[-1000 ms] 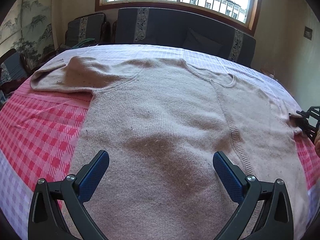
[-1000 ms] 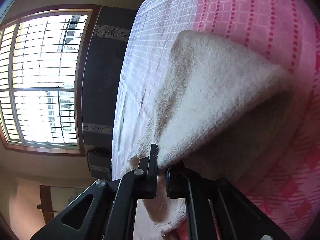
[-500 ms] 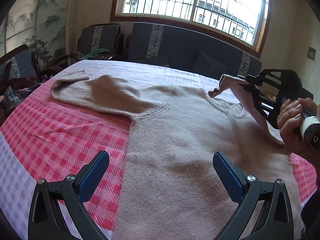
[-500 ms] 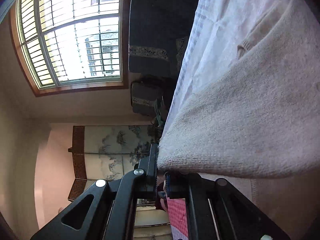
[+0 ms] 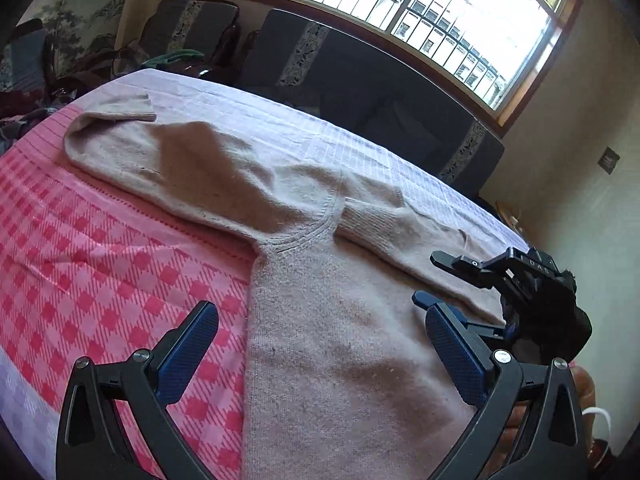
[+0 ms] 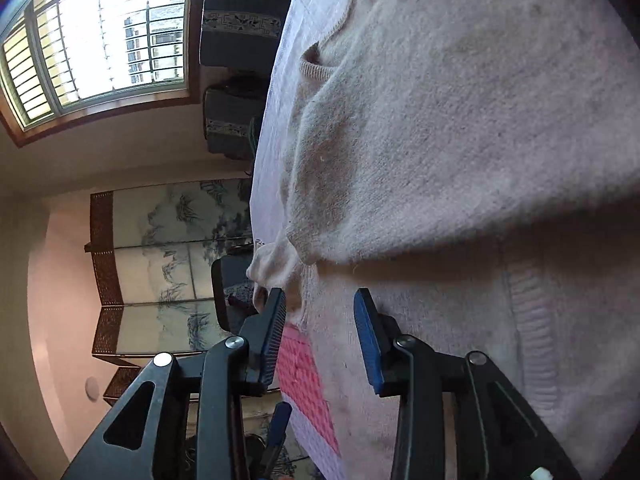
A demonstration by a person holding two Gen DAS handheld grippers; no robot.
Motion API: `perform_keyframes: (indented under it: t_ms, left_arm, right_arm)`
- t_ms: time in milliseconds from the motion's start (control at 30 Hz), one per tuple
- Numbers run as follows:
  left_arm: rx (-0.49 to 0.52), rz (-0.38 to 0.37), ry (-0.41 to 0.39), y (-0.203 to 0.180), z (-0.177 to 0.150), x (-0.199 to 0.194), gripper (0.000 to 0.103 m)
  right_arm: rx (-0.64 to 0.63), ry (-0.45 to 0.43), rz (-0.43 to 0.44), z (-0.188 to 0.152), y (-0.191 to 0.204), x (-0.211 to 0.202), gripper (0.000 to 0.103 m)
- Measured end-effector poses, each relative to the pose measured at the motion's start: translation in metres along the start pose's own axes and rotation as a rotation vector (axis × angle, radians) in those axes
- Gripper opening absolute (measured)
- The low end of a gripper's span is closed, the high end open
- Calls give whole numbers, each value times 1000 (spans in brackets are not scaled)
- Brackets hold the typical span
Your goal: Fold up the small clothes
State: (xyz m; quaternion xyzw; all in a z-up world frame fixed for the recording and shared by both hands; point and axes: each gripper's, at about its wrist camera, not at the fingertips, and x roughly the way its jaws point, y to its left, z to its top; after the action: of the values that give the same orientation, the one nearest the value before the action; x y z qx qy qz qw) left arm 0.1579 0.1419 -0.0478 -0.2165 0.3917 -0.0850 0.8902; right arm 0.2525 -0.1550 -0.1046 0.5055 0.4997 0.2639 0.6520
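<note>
A beige knit sweater point(image 5: 320, 320) lies flat on the bed. Its left sleeve point(image 5: 160, 152) stretches out to the far left. Its right sleeve point(image 5: 400, 236) lies folded across the chest. My left gripper point(image 5: 320, 344) is open and empty above the lower body of the sweater. My right gripper point(image 5: 436, 276) is at the right over the folded sleeve, jaws apart. In the right wrist view the right gripper point(image 6: 320, 320) is open and empty, with the folded sleeve point(image 6: 440, 140) just beyond its fingertips.
The bed has a pink and red checked cover point(image 5: 100, 272) with a pale lilac part point(image 5: 340, 140) at the far side. Dark sofas point(image 5: 360, 80) stand under a barred window point(image 5: 440, 12). A painted folding screen point(image 6: 168, 248) stands at the left.
My right gripper carried the right sleeve across the sweater's chest, laid it down and opened. The left gripper stayed open and swung its view leftward.
</note>
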Motion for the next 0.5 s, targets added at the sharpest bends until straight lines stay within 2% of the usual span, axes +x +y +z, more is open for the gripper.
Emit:
perform_keyframes:
  t_ms: [67, 133, 300, 367, 433, 500]
  left_arm:
    - [-26, -92, 69, -3, 18, 16, 103]
    - [-20, -161, 126, -7, 36, 37, 103]
    - [38, -155, 206, -23, 72, 95, 103]
    - [69, -190, 261, -27, 80, 117, 102]
    - [76, -162, 284, -27, 84, 134, 98]
    - [48, -205, 305, -24, 86, 145, 96]
  right_arm:
    - [-92, -16, -58, -11, 4, -28, 48]
    - [-187, -54, -132, -17, 8, -56, 61]
    - [-350, -157, -231, -28, 7, -118, 63]
    - [-400, -194, -272, -30, 2, -137, 64]
    - [-405, -225, -282, -30, -5, -150, 64]
    - [-394, -246, -267, -28, -15, -162, 65]
